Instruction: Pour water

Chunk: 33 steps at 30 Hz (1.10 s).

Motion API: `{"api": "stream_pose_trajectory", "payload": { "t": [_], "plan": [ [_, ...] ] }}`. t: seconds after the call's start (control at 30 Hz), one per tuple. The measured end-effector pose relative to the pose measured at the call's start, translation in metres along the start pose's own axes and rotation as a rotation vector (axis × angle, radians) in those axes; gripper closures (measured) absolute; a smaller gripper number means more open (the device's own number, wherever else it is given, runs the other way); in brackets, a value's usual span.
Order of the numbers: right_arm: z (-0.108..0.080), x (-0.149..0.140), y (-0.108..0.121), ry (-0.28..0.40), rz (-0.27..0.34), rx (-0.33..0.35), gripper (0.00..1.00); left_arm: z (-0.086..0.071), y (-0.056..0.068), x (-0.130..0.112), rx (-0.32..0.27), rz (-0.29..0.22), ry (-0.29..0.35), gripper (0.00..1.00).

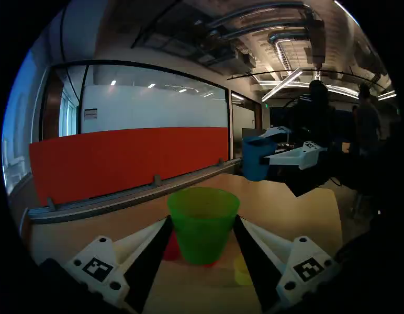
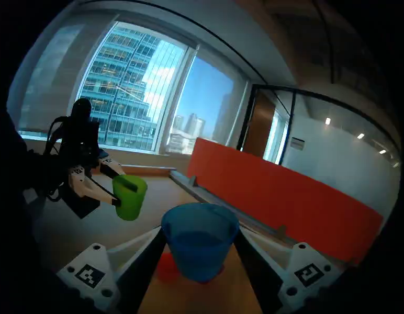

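Left gripper (image 1: 203, 224): jaws pressed against both sides of a green cup (image 1: 203, 238), which is upright over the desk (image 1: 285, 209). Its contents cannot be told. Right gripper (image 2: 200, 233): jaws clamp a translucent blue cup (image 2: 200, 251), also upright, with what appears to be water up to about mid-height. In the left gripper view, the blue cup sits ahead and to the right of the jaws, well apart from the green cup.
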State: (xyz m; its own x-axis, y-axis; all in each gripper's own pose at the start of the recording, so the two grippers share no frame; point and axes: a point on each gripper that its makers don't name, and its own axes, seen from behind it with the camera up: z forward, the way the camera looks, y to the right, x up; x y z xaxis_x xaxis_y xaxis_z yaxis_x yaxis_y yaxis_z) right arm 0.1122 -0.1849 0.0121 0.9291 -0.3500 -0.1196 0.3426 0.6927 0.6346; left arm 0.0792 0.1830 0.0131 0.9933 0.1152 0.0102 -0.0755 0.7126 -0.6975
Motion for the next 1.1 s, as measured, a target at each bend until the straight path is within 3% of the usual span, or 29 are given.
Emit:
{"api": "stream_pose_trajectory", "payload": {
  "t": [0.77,1.1],
  "plan": [
    [0.012,0.035,-0.001,-0.016,-0.230,0.012,0.10,0.011,0.035,-0.007,-0.070,-0.012,-0.010,0.17],
    [0.018,0.048,0.000,-0.018,-0.326,0.014,0.10,0.014,0.043,-0.007,-0.086,-0.016,-0.009,0.17]
  ]
}}
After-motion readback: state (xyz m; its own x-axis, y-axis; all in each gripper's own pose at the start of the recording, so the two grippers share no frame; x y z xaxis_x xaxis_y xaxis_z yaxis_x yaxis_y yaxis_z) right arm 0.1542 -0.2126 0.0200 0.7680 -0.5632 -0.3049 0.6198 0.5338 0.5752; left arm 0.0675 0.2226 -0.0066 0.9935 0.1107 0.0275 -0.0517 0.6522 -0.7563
